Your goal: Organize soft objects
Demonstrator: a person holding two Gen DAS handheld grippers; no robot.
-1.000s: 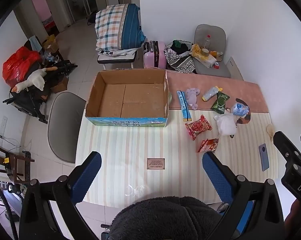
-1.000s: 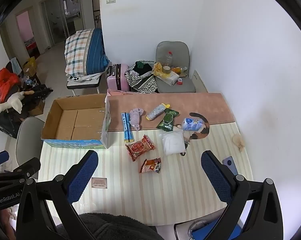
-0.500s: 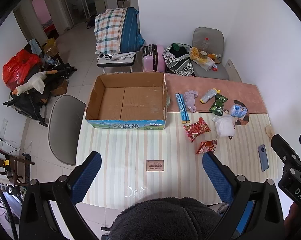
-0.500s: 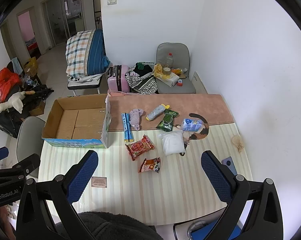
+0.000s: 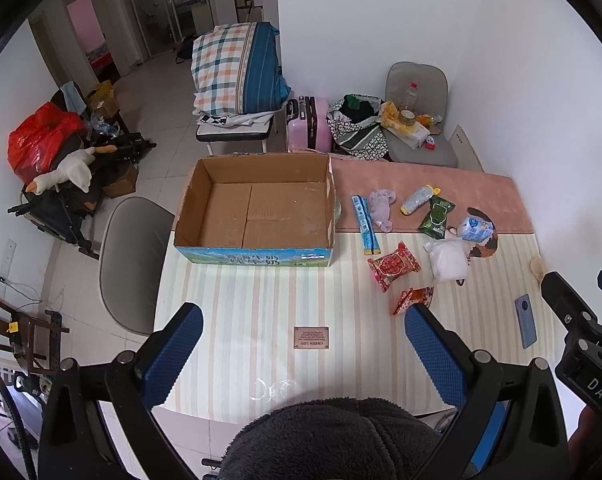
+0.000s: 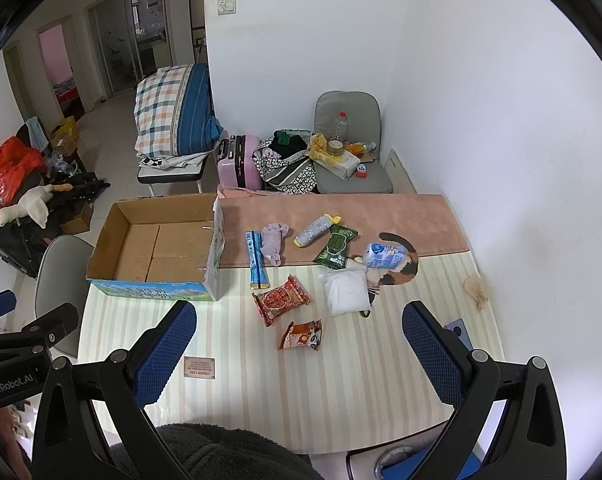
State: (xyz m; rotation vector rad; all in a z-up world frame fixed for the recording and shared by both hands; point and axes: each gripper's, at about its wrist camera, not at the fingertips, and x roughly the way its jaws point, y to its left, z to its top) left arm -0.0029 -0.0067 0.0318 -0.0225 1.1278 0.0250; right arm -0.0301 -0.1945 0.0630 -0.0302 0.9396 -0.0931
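Right wrist view shows both the right gripper [image 6: 299, 344] and left gripper [image 5: 303, 346] spread wide and empty above the bench [image 6: 341, 400], while the small orange snack packet [image 6: 301, 335], probably light, crinkly and slippery, wants a mid-body pinch.

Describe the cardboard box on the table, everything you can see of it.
The cardboard box is a shallow, open-topped brown corrugated carton with nothing inside it. Its inner floor shows flap seams, and its outer walls carry blue-green print. It sits upright at the table's far left, its right side bordering the pink mat. Nothing grips it.
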